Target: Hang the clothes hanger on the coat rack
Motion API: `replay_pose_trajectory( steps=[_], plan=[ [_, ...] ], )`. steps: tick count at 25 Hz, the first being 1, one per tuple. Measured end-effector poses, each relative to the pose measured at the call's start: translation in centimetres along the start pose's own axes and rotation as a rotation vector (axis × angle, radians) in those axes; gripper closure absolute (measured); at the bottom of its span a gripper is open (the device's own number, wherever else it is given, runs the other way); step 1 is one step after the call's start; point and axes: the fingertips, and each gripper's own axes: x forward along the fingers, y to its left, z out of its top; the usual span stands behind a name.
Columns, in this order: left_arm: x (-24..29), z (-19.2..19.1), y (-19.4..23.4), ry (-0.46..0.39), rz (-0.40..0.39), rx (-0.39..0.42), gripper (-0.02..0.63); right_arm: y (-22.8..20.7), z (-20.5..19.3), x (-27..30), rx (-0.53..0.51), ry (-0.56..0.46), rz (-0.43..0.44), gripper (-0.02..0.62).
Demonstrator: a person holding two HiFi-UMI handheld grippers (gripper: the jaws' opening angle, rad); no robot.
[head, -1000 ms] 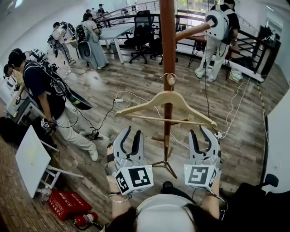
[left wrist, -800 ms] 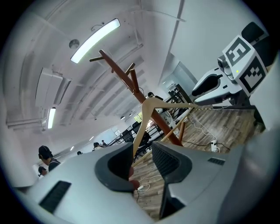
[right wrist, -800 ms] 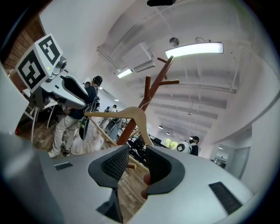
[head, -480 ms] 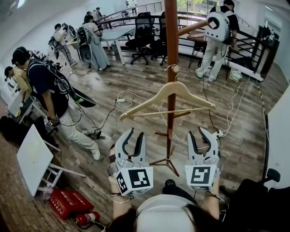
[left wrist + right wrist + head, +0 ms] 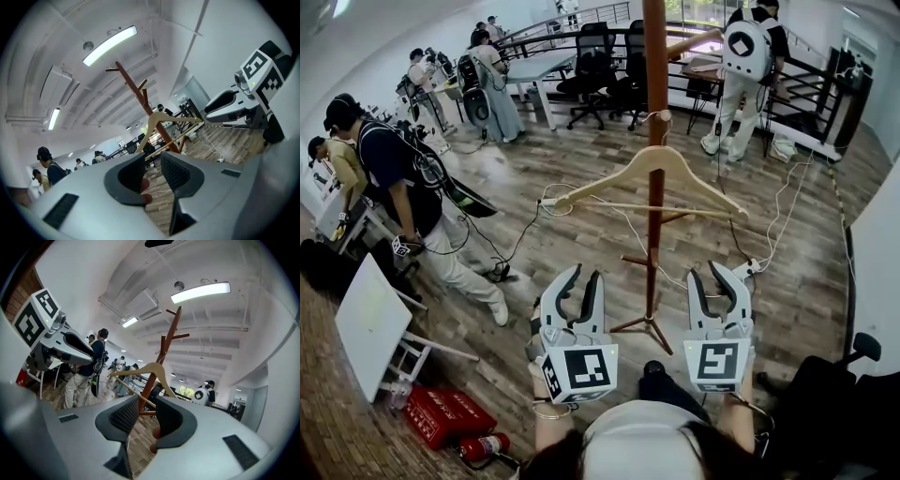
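Note:
A light wooden clothes hanger (image 5: 609, 185) hangs by its hook from a peg of the reddish-brown coat rack (image 5: 654, 56), a little tilted. Both grippers are held low in front of me, short of the hanger and clear of it. The left gripper (image 5: 583, 277) has nothing between its jaws, which are closing. On the other side of the rack's pole, the right gripper (image 5: 709, 274) is open and empty. The left gripper view shows the hanger (image 5: 161, 117) and rack (image 5: 136, 91) beyond its jaws. The right gripper view shows the hanger (image 5: 150, 369) likewise.
The rack's tripod feet (image 5: 647, 328) stand on the wood floor just ahead of me. White cables (image 5: 609, 211) trail past them. People stand at the left (image 5: 403, 178) and at the back right (image 5: 741, 56). A white board (image 5: 366, 328) and a red box (image 5: 441, 417) lie at lower left.
Both grippers have drawn back from the hanger toward me. The hanger has swung on its peg and levelled somewhat. The left jaws stand narrower than before.

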Motion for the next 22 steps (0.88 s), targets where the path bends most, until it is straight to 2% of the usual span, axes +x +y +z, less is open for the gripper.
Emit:
replay_pose_trajectory(
  steps=[15,22],
  plan=[
    [-6.3,-0.7,-1.5,-0.03,-0.032,-0.101,0.529,3.2,1.2,-5.8,0.05,-0.037,-0.004,0.509],
    [-8.6,0.2,-2.4,-0.058,-0.051,-0.169,0.543,3.7,0.9,-7.9,0.148,-0.066,-0.004,0.526]
  ],
)
